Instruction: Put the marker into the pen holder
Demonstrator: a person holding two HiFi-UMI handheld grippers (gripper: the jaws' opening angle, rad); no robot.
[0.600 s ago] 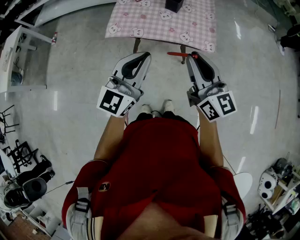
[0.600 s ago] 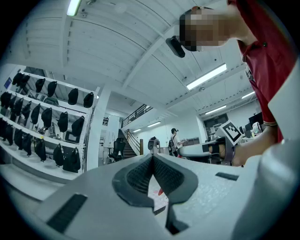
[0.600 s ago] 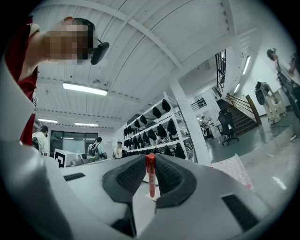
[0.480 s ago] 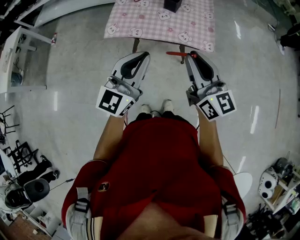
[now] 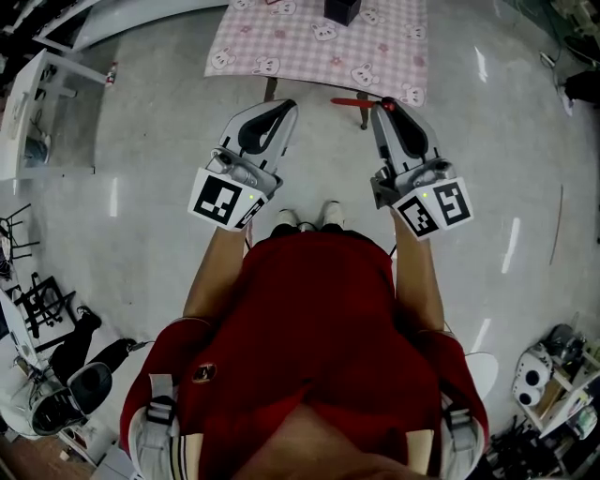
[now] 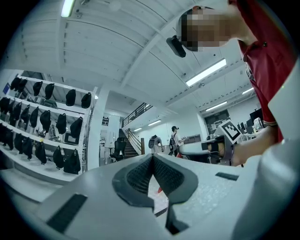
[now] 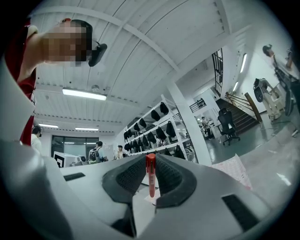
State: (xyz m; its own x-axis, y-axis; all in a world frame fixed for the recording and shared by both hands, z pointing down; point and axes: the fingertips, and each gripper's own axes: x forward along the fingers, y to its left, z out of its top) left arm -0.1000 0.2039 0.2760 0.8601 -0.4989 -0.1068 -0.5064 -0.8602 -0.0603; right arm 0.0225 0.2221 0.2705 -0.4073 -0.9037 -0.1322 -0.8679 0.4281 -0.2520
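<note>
The right hand-held gripper (image 5: 384, 106) has its jaws closed on a red marker (image 5: 352, 101), set only as far apart as the marker is thick. In the right gripper view the dark ribbed pads (image 7: 133, 174) press on the marker (image 7: 150, 177) from both sides. The marker runs along the gap between them, and its rounded end reaches just past the tips of the right hand-held gripper (image 7: 150, 161).

From the head view the marker sticks out sideways from the jaw tips, towards the left hand-held gripper (image 5: 287, 107). It hangs in the air over the grey floor (image 5: 141, 141), just short of the near edge of the counter (image 5: 281, 42). A pink checked cloth (image 5: 394, 37) with small animal prints covers the counter.

The black pen holder (image 5: 343, 9) stands on the counter at the top edge of the head view, well apart from the marker.

The left hand-held gripper (image 6: 152, 158) is closed and holds nothing. In the left gripper view its pads meet at the tips.

Both hand-held grippers are held out in front of a person in a red shirt (image 5: 314, 319), side by side and apart from each other, and neither touches the counter.
</note>
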